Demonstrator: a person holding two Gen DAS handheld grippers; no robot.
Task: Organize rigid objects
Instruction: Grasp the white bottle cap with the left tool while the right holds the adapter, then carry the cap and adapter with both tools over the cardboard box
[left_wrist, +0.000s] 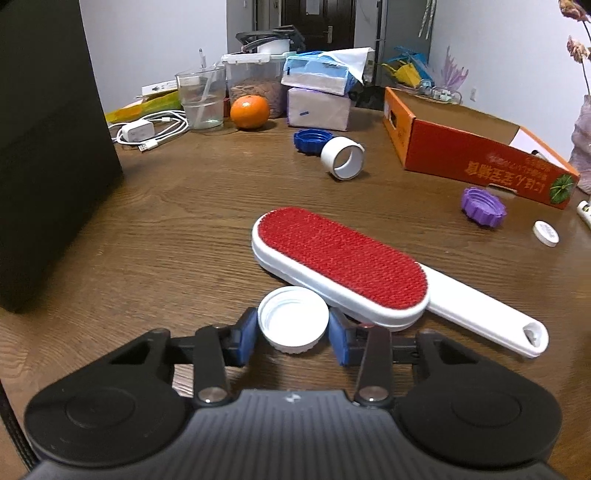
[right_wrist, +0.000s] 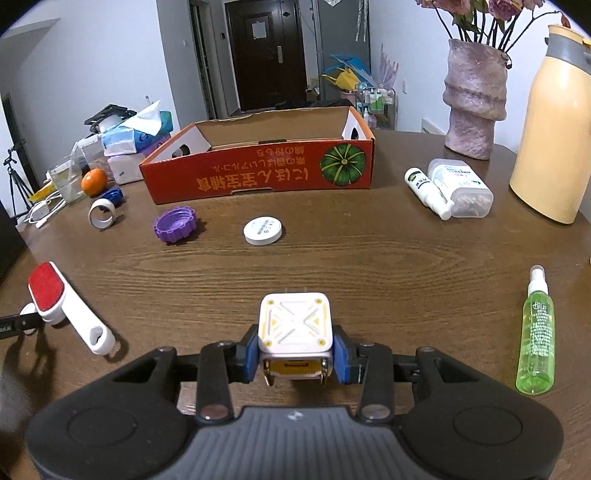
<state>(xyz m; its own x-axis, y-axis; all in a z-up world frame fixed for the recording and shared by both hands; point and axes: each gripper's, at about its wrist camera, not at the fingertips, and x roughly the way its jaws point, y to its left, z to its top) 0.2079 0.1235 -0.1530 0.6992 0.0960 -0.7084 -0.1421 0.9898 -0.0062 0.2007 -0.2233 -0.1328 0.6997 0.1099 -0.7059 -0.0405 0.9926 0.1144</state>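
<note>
My left gripper (left_wrist: 293, 334) has its blue pads on either side of a white bottle cap (left_wrist: 293, 319), shut on it, just in front of a red-and-white lint brush (left_wrist: 343, 264). My right gripper (right_wrist: 295, 352) is shut on a white and yellow charger cube (right_wrist: 294, 326) above the table. The orange cardboard box (right_wrist: 258, 173) lies open at the back; it also shows in the left wrist view (left_wrist: 480, 155). A purple lid (right_wrist: 174, 224), a white round tin (right_wrist: 262, 230), a white tape ring (right_wrist: 101, 213) and a blue lid (right_wrist: 112, 195) lie loose on the table.
A green spray bottle (right_wrist: 536, 339) lies at the right. A small white bottle (right_wrist: 426, 192), a clear container (right_wrist: 461, 186), a yellow flask (right_wrist: 554, 125) and a vase (right_wrist: 472, 96) stand back right. An orange (left_wrist: 250, 112), a cup (left_wrist: 201, 99), tissue packs (left_wrist: 317, 92) and a black box (left_wrist: 44, 147) stand at the left.
</note>
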